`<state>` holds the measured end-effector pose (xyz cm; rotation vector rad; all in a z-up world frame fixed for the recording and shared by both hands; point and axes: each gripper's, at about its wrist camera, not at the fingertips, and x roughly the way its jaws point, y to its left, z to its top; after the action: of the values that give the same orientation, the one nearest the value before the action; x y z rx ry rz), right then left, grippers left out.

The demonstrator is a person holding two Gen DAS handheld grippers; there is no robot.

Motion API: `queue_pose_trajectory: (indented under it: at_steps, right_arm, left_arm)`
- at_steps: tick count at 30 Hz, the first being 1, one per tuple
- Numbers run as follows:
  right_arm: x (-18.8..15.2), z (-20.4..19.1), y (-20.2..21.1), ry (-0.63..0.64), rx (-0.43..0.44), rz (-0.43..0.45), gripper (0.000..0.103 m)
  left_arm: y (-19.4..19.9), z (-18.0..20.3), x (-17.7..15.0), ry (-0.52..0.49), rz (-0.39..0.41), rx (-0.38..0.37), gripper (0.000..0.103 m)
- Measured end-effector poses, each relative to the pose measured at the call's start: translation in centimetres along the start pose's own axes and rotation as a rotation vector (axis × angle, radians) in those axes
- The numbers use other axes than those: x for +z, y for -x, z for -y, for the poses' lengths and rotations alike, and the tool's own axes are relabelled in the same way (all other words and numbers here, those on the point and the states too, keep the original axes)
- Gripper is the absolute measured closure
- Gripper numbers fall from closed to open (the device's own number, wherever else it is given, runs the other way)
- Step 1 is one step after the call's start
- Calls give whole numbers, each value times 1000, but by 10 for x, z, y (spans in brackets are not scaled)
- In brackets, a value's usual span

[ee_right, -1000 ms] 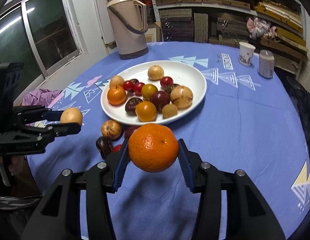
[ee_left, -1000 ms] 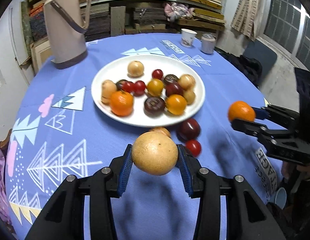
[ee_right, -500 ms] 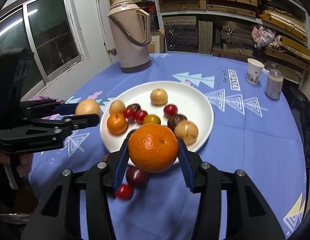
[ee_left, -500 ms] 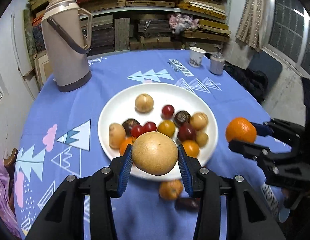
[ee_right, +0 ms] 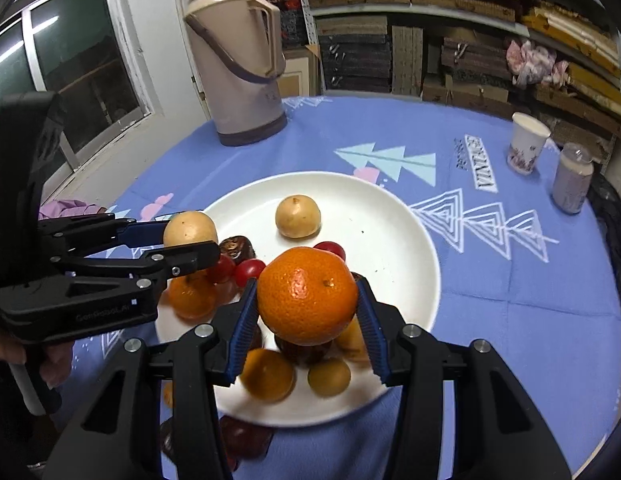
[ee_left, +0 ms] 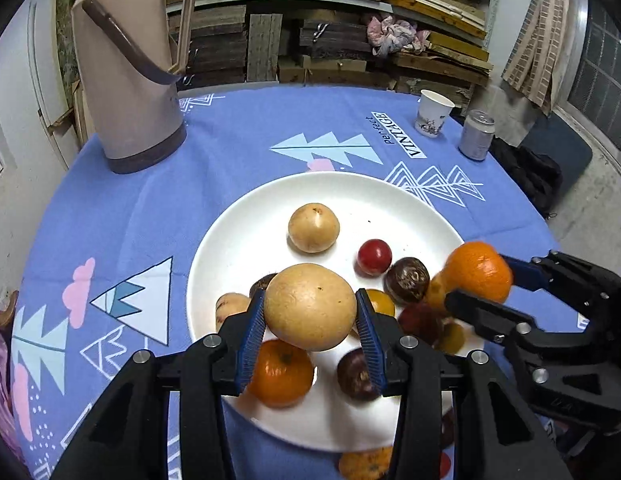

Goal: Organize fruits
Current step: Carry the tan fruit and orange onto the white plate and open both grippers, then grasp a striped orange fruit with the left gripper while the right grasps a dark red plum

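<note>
The white plate [ee_left: 246, 236] sits in the middle of the blue tablecloth [ee_left: 230, 136], and every place here is told from that plate.

The left gripper [ee_left: 310, 312] is closed on a big tan round fruit [ee_left: 310, 306]. Its blue pads press on both sides of the fruit. The fruit hangs in the air above the near-left part of the plate. Right under it lie a small orange [ee_left: 280, 372] and a dark plum [ee_left: 354, 376], so that spot is full.

The right gripper [ee_right: 306, 300] is closed on a big orange [ee_right: 306, 294], pads on both sides. That orange hangs above the near-right part of the plate, over a heap of small fruits.

What matters most for the next move is where the plate has room. The bare white part is on the far side of the plate and its far-right side, ahead of both grippers. Only one tan fruit [ee_left: 313, 227] and a red cherry tomato [ee_left: 374, 256] sit out that way. Both held fruits are round balls, so they have no long side to line up. They may roll when let go.

I think the right gripper is a bit nearer the far-right room, and the left gripper is nearer the room beside the lone tan fruit. The two grippers are close beside each other, so they could bump.

A few fruits still lie on the cloth just off the near edge of the plate. A tall thermos [ee_left: 130, 68] stands far off to the plate's left, well out of the way.
</note>
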<state>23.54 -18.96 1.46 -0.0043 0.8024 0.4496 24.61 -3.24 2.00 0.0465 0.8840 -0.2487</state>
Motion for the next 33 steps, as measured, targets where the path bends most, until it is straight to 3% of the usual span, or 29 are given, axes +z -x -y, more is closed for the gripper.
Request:
queue_pose_trajectory:
  at_steps: [12, 15, 20, 25, 30, 33]
  right_arm:
    - [1, 15, -28, -22, -25, -31, 55]
    - [-1, 16, -18, -32, -45, 10, 42]
    - [-9, 13, 2, -24, -52, 44, 42]
    - [-26, 8, 24, -21, -40, 48, 42]
    - [-53, -5, 42, 10, -18, 29, 42]
    - [-76, -16, 42, 33, -19, -18, 42]
  left_arm:
    - [-23, -4, 5, 7, -28, 13, 58]
    - [-17, -6, 3, 18, -27, -4, 58]
    - [6, -4, 1, -7, 36, -6, 57]
    - [24, -2, -8, -10, 59, 3, 46]
    - [37, 2, -26, -19, 55, 0, 43]
    - [44, 1, -39, -7, 49, -1, 31]
